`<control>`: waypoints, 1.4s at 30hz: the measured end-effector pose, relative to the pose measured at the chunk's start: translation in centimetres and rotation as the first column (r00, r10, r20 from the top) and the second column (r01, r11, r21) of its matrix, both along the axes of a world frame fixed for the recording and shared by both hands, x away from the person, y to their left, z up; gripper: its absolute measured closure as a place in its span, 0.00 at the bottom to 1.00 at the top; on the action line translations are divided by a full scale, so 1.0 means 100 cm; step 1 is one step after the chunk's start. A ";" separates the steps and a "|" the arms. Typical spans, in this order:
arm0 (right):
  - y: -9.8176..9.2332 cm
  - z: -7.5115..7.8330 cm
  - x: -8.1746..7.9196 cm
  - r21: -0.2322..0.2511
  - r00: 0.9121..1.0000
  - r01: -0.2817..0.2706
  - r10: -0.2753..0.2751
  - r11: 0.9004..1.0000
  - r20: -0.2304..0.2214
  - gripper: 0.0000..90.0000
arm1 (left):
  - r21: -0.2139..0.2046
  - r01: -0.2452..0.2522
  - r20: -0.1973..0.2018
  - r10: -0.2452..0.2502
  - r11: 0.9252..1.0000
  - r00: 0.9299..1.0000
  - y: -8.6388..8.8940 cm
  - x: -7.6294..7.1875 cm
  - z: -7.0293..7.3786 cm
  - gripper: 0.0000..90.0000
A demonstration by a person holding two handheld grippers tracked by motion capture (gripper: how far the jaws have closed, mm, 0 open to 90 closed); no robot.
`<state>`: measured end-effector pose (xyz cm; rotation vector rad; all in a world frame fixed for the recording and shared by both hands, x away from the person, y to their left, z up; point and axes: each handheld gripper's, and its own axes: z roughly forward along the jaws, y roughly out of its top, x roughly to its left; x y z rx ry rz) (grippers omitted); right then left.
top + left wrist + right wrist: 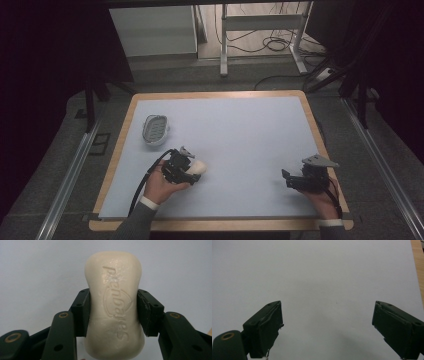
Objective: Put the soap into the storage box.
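So the left gripper [192, 170] sits lower left of center in the high view, and its jaws are clamped on a cream bar of soap [115, 305] around the middle, one jaw on each long side. The soap has embossed lettering on top, and its far end sticks out past the jaws over the pale bench [240, 125]. The right gripper [289, 178] is down at the lower right, hovering over bare bench with jaws wide apart, nothing between them. A white soap dish [155, 130] with a ridged insert sits at the left, well apart from the soap.
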<state>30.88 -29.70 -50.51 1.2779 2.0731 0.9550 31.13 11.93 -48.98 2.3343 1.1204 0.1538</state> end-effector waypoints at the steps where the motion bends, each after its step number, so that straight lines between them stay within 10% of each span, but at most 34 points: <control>1: 0.000 0.000 0.000 0.000 1.000 0.000 0.000 1.000 0.000 0.10 | 0.000 -0.003 -0.001 0.003 1.000 1.000 0.001 0.001 0.000 0.55; 42: -0.005 -0.002 0.001 -0.002 1.000 0.019 -0.019 1.000 -0.012 0.10 | 0.000 -0.124 0.002 0.124 0.992 0.992 0.053 0.042 0.022 0.55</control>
